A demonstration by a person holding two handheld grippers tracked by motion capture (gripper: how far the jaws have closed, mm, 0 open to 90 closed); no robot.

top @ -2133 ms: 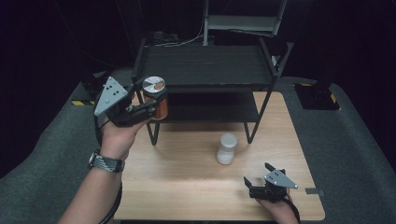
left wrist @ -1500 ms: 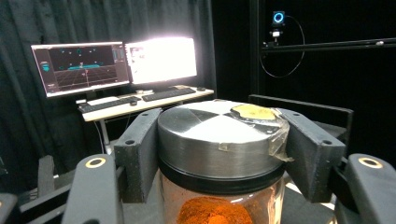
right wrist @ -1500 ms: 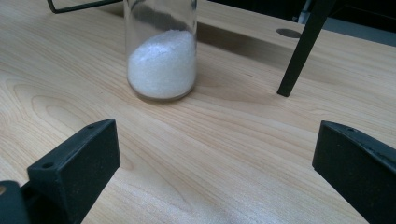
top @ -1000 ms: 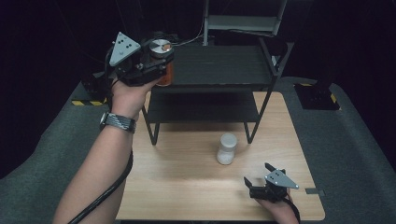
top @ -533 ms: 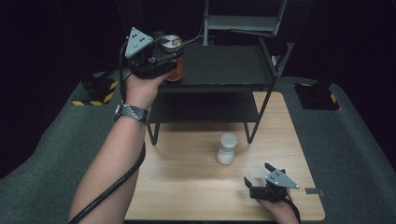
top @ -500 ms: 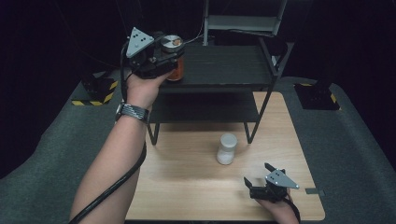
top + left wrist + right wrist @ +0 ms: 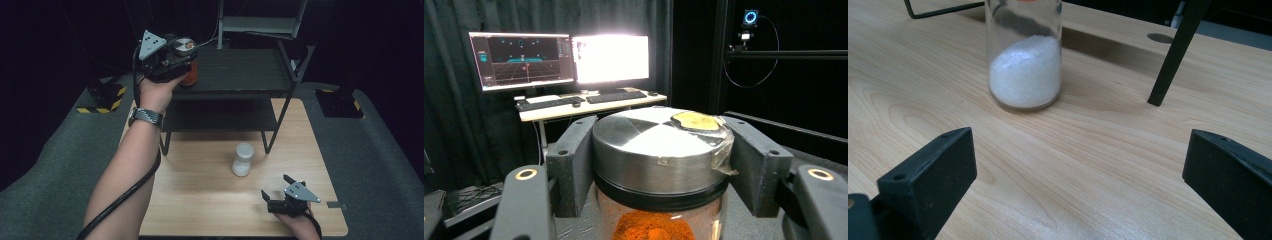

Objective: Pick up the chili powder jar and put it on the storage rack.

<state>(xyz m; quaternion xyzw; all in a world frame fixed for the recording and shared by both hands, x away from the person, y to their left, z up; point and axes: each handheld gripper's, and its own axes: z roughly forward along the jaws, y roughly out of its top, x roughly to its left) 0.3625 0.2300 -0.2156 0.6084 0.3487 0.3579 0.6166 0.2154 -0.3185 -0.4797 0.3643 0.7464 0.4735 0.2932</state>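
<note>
My left gripper (image 7: 184, 59) is shut on a glass jar of orange powder (image 7: 188, 72) with a silver metal lid (image 7: 659, 147); both jaws clamp the lid's sides. I hold it raised at the left end of the black rack's top shelf (image 7: 240, 70). A glass jar of white powder (image 7: 243, 160) stands upright on the wooden table (image 7: 200, 200), in front of the rack. My right gripper (image 7: 278, 192) rests low near the table's front right edge, open and empty, pointing at the white jar (image 7: 1025, 60).
The black two-tier rack has a lower shelf (image 7: 220, 115) and thin legs (image 7: 1173, 55) planted on the table. Grey carpet (image 7: 385, 150) surrounds the table. Monitors and a keyboard on a desk (image 7: 589, 100) stand far behind in the left gripper view.
My left gripper has lifted the orange jar from beside the rack's lower shelf up and rightward to top-shelf height. The right gripper and white jar have not moved.
</note>
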